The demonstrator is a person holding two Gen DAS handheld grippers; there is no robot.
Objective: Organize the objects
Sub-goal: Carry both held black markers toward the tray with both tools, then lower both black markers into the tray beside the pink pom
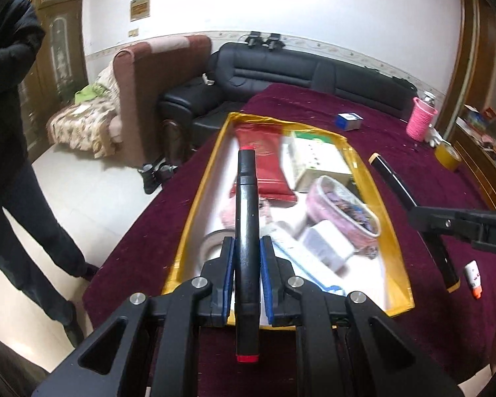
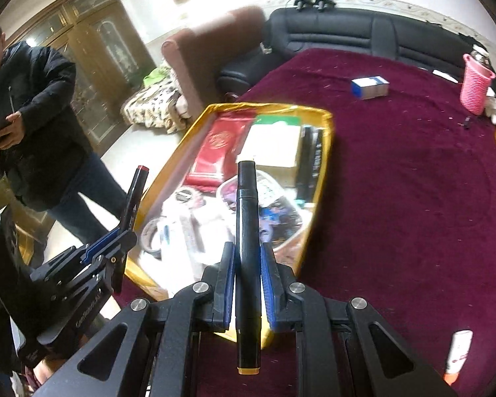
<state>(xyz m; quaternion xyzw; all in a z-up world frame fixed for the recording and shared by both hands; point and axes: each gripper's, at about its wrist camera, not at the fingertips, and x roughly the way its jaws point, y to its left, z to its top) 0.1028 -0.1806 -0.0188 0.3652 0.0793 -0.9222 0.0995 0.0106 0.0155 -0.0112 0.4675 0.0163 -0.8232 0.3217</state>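
My left gripper (image 1: 247, 248) is shut on a black marker with red ends (image 1: 247, 218), held lengthwise above the gold-rimmed tray (image 1: 195, 195). My right gripper (image 2: 247, 251) is shut on a black marker with yellow ends (image 2: 247, 231), over the tray's near right rim (image 2: 324, 172). The right gripper and its marker (image 1: 410, 205) show at the right in the left wrist view. The left gripper and its marker (image 2: 134, 198) show at the left in the right wrist view. The tray holds a red packet (image 1: 264, 165), a white-green box (image 1: 317, 162), a pink pouch (image 1: 344, 208) and tape.
The tray lies on a maroon tablecloth (image 2: 396, 182). On the cloth are a blue-white box (image 2: 369, 87), a pink knitted holder (image 2: 476, 82), a yellow tape roll (image 1: 448, 155) and a small white-orange tube (image 2: 458, 350). A person in a dark jacket (image 2: 33, 115) stands left. Sofas stand behind.
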